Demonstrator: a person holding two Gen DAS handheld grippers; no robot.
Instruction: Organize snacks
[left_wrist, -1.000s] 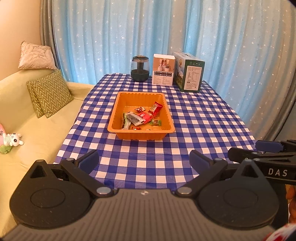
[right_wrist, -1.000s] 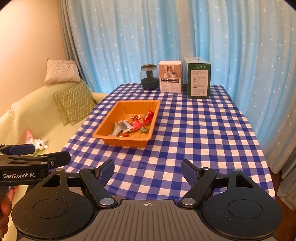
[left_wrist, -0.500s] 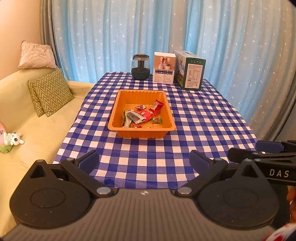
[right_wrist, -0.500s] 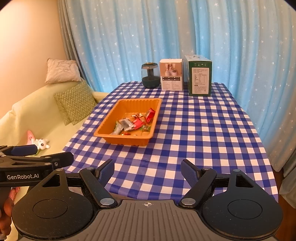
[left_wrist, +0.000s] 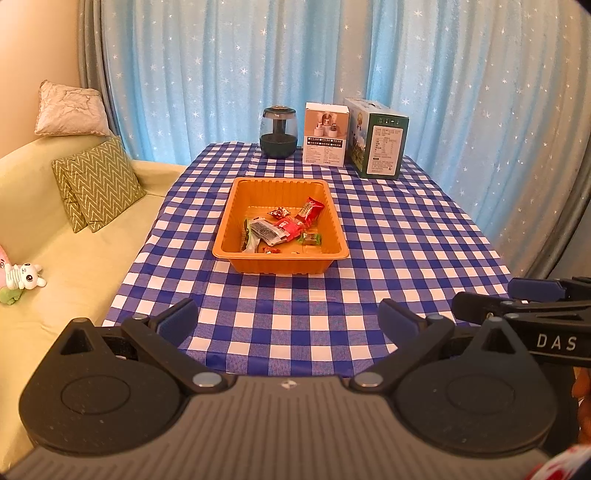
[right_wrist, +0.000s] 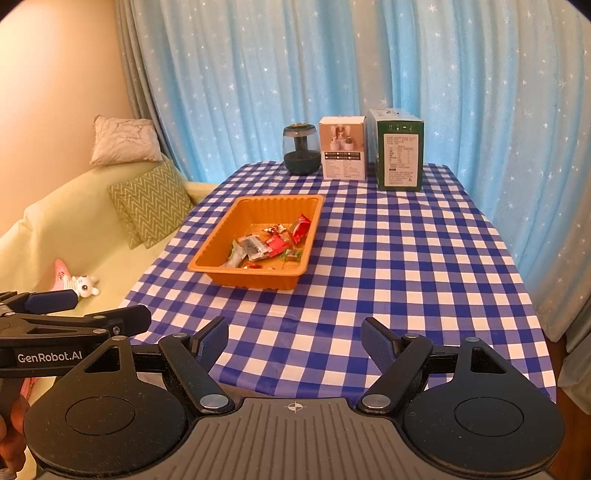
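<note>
The left gripper (left_wrist: 288, 319) is spread wide and holds nothing, poised above the near edge of the checkered tablecloth (left_wrist: 399, 236). The right gripper (right_wrist: 294, 338) is equally wide open and empty, touching nothing. Mid-table, the orange tray (left_wrist: 236, 218) holds loose snack packets (left_wrist: 284, 227): red wrappers, a grey-and-white one, and what may be small green candies. Behind it at the far edge stand a dark jar (left_wrist: 278, 132), a white box (left_wrist: 325, 134) and a green box (left_wrist: 380, 140).

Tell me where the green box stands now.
In both views the green box stands at the table's far edge, right of the white box, beyond the orange tray.
</note>
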